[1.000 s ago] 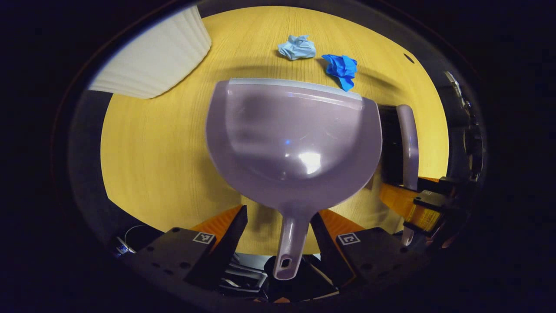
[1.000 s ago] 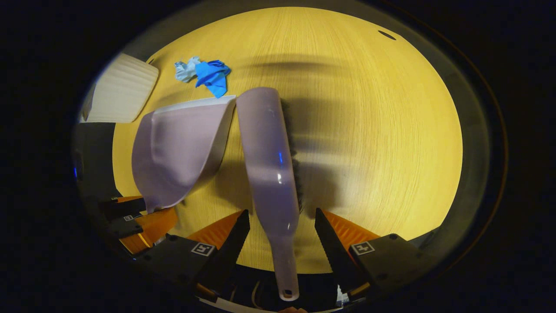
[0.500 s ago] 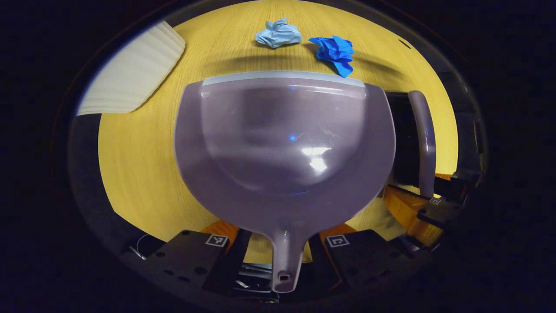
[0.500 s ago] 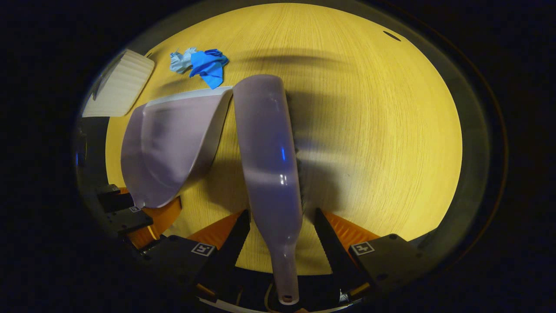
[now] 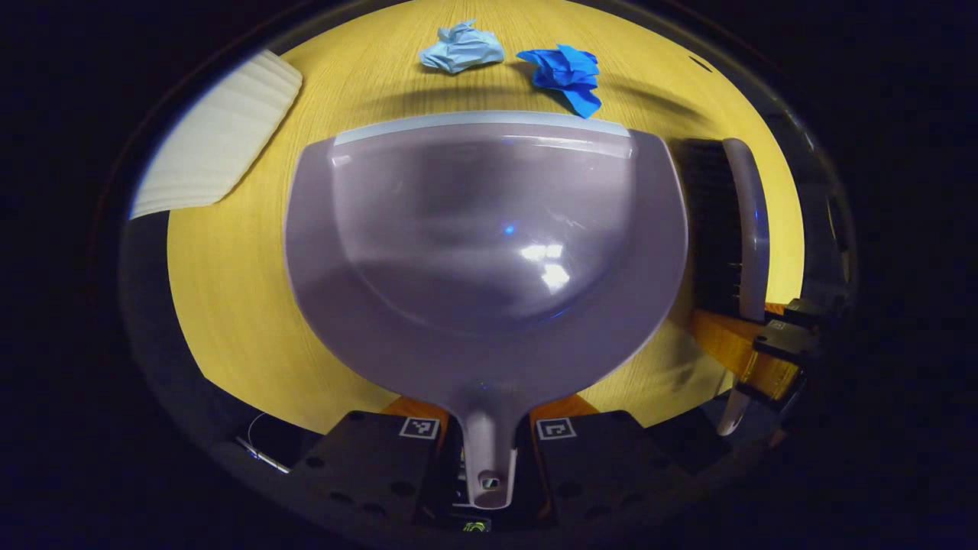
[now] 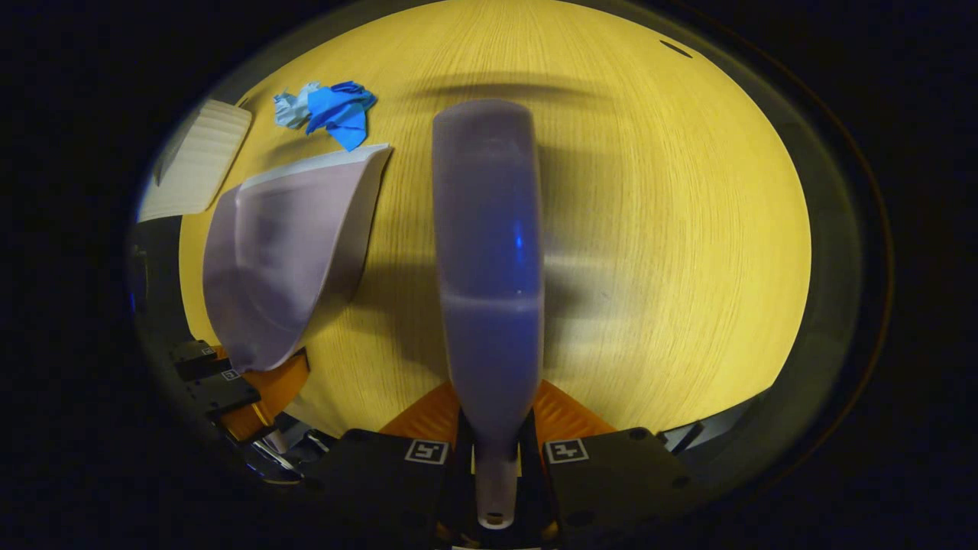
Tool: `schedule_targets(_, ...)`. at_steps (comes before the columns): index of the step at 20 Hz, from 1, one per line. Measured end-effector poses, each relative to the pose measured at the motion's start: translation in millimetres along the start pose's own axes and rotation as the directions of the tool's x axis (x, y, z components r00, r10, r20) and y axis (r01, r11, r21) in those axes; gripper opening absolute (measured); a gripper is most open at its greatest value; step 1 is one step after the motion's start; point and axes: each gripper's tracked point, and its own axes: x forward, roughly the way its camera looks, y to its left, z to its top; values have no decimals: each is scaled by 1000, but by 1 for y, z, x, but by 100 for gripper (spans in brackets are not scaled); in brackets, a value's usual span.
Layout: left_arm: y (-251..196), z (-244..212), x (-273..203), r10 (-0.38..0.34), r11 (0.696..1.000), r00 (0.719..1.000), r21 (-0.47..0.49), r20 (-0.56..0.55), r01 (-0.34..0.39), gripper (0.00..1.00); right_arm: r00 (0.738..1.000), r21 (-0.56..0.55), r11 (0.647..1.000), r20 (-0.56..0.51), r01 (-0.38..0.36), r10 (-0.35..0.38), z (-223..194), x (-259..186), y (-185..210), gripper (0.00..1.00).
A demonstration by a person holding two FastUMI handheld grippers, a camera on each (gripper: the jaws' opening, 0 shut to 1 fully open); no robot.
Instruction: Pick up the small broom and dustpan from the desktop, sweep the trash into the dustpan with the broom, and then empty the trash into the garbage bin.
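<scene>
Jaws have closed on dustpan and broom.

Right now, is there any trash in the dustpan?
Empty. The dustpan shows a bare inside, and both paper wads lie on the desk beyond its lip.

The broom hides its own bristles (right gripper view).

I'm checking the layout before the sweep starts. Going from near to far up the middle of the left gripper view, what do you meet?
Left gripper shut on the dustpan's handle → dustpan → pale blue paper wad and dark blue paper wad, side by side on the desktop.
</scene>
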Motion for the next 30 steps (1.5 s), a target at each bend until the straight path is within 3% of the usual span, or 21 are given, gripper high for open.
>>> schedule_targets(1, -1, 0, 1, -1, 1000, 1000, -19, 1, 1, 31, 1000, 1, 1000, -9, -9, 9, -2, 0, 2, 31)
schedule_targets(5, -4, -5, 1, -21, 997, 1000, -72, -13, 20, 30, 998, -2, 999, -20, -53, 53, -6, 0, 7, 16)
schedule_targets(6, -4, -7, 1, -22, 997, 1000, -71, -18, 20, 29, 998, -9, 998, -19, -55, 55, -6, -1, 6, 22)
schedule_targets(11, 5, -6, -12, -51, 998, 999, -41, -15, 50, 25, 997, -12, 997, -9, -75, 75, 6, -17, 4, 22)
schedule_targets(14, 23, -4, -17, -43, 999, 999, 14, 12, 43, 27, 998, -51, 998, 52, -41, 44, 43, -45, -11, 22)
schedule_targets(18, 73, 11, -16, 80, 981, 996, 172, 44, -86, 27, 985, -158, 985, 168, 74, -47, 129, -76, -31, 22)
schedule_targets(20, 78, 8, -17, 74, 975, 996, 207, 40, -81, 27, 970, -235, 959, 220, 159, -107, 174, -82, -40, 22)
schedule_targets(22, 82, 13, -15, 73, 967, 996, 240, 58, -85, 29, 953, -366, 895, 251, 253, -167, 212, -86, -47, 22)
schedule_targets(24, 87, 15, -14, 79, 959, 995, 268, 63, -93, 27, 958, -458, 851, 239, 255, -158, 232, -83, -33, 22)
schedule_targets(26, 88, 15, -11, 74, 954, 995, 287, 62, -89, 27, 971, -506, 835, 205, 215, -126, 244, -71, -9, 22)
schedule_targets(30, 98, 15, -7, 93, 928, 992, 354, 81, -116, 27, 978, -631, 748, 147, 206, -145, 237, -44, 19, 22)
